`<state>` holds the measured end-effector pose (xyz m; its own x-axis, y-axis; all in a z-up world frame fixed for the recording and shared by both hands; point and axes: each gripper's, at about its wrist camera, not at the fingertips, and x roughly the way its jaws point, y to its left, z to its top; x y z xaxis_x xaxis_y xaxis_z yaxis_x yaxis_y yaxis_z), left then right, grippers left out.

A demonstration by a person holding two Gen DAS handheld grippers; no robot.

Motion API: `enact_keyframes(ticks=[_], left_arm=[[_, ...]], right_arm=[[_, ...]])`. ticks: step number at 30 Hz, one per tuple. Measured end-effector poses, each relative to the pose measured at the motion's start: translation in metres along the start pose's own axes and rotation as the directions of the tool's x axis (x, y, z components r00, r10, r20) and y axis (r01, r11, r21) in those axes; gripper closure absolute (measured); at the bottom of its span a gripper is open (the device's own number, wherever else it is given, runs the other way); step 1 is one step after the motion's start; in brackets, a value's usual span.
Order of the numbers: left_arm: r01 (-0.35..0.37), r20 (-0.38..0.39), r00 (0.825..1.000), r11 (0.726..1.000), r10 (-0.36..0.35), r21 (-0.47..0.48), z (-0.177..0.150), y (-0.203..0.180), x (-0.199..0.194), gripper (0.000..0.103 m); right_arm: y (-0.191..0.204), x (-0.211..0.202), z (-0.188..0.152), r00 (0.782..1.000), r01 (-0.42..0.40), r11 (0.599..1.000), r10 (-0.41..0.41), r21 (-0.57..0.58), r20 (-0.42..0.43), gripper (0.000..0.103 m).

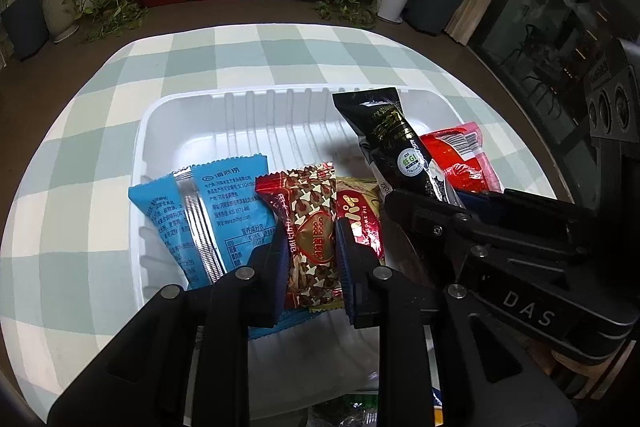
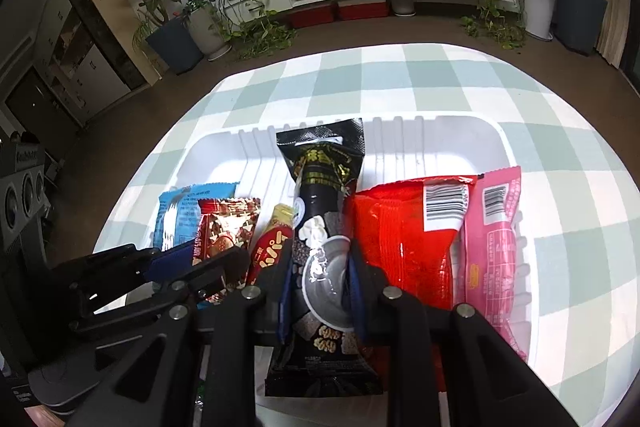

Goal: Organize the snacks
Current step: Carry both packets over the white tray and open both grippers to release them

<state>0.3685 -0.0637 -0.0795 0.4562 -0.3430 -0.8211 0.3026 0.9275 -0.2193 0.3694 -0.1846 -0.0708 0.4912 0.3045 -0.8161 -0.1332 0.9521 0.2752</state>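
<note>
Blue pads line the jaws of the left gripper [image 1: 312,259], and they are clenched on a red and gold patterned candy packet [image 1: 310,227], pressing it from both sides. The packet stands upright between them, its top edge rising past the fingertips and its bottom resting over the near part of a white plastic tray [image 1: 192,123]. Just left of these jaws a blue wrapper [image 1: 200,211] leans in the tray; just right of them a red and gold pie packet [image 1: 360,215] sits tucked behind the right pad.

The right gripper [image 2: 320,267] is likewise closed tight, its jaws grasping a long black snack packet [image 2: 324,163] around the middle. The packet runs straight forward from the jaws, its crimped far end reaching the tray's ribbed back wall and its near end hanging below the fingers. To the right of these jaws lie a bright red bag [image 2: 400,227] and, beyond it, a pink packet [image 2: 496,227] against the tray's right side. To their left the other gripper reaches in beside the candy packet.

The tray rests on a counter covered by a pale green and white checked cloth [image 2: 440,79].
</note>
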Motion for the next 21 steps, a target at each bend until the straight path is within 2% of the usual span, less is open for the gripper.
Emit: enact_keyframes(ticks=[12, 15, 16, 17, 19, 20, 21], left_arm=[[-0.010, 0.004, 1.000, 1.000, 0.010, -0.008, -0.007, -0.004, -0.016, 0.079], [-0.011, 0.019, 1.000, 1.000, 0.011, -0.007, -0.010, -0.006, -0.024, 0.067], [-0.011, 0.025, 1.000, 1.000, 0.011, -0.006, -0.010, -0.007, -0.027, 0.057], [-0.007, 0.031, 0.999, 1.000, 0.008, -0.007, -0.011, -0.007, -0.031, 0.053], [0.001, 0.047, 0.999, 1.000, 0.000, -0.015, -0.013, -0.008, -0.042, 0.049], [0.004, 0.058, 0.998, 1.000, -0.002, -0.018, -0.015, -0.009, -0.049, 0.043], [0.006, 0.072, 0.997, 1.000, -0.005, -0.020, -0.018, -0.009, -0.058, 0.039]], right_arm=[[0.005, -0.012, -0.002, 1.000, -0.002, 1.000, 0.003, -0.005, 0.008, 0.070], [0.006, -0.024, -0.001, 0.999, 0.004, 1.000, -0.003, -0.009, 0.032, 0.069], [0.006, -0.028, 0.000, 0.999, 0.002, 1.000, -0.002, -0.007, 0.037, 0.068], [0.006, -0.033, 0.000, 0.999, 0.000, 1.000, 0.000, -0.004, 0.047, 0.067], [0.006, -0.046, 0.000, 0.997, -0.004, 1.000, 0.004, -0.003, 0.072, 0.059], [0.006, -0.055, -0.001, 0.996, -0.007, 1.000, 0.007, -0.001, 0.086, 0.056], [0.006, -0.066, -0.003, 0.994, -0.017, 1.000, 0.016, 0.003, 0.105, 0.047]])
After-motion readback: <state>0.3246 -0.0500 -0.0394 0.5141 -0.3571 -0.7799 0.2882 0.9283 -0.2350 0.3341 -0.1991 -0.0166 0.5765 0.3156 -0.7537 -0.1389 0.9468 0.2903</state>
